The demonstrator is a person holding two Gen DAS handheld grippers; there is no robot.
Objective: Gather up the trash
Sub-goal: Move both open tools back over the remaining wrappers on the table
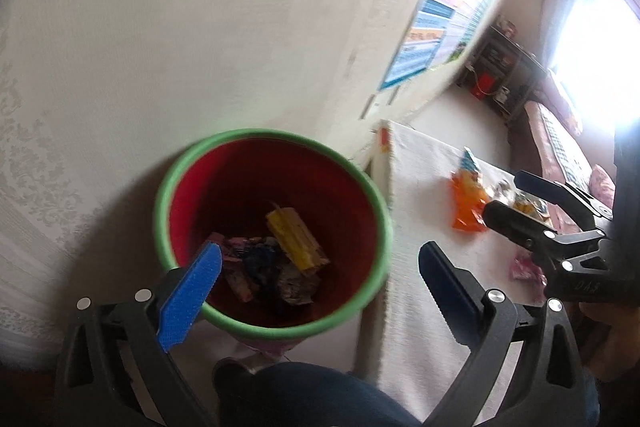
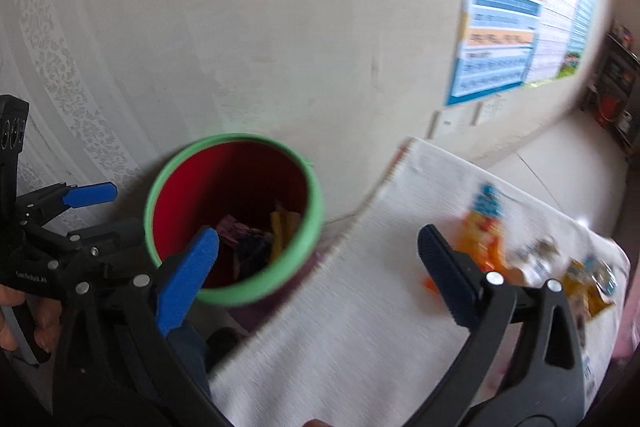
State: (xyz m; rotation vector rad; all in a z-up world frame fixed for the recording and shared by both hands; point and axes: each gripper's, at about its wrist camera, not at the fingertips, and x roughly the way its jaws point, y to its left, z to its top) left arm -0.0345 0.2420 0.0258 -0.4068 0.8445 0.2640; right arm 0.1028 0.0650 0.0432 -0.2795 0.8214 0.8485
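My left gripper (image 1: 320, 267) hangs over the red, green-rimmed trash bin (image 1: 362, 183), its blue pads spread wide with nothing between them. Inside the bin lie a yellow wrapper (image 1: 294, 237) and a heap of crumpled packets (image 1: 256, 267). My right gripper (image 2: 318, 265) is just as wide open and empty, poised between the bin (image 2: 316, 203) and the cloth-covered tabletop (image 2: 340, 327) just beside it. On the tabletop an orange snack packet (image 1: 466, 205) and more loose wrappers (image 2: 584, 283) still wait. A poster (image 2: 504, 39) hangs on the pale wall behind.
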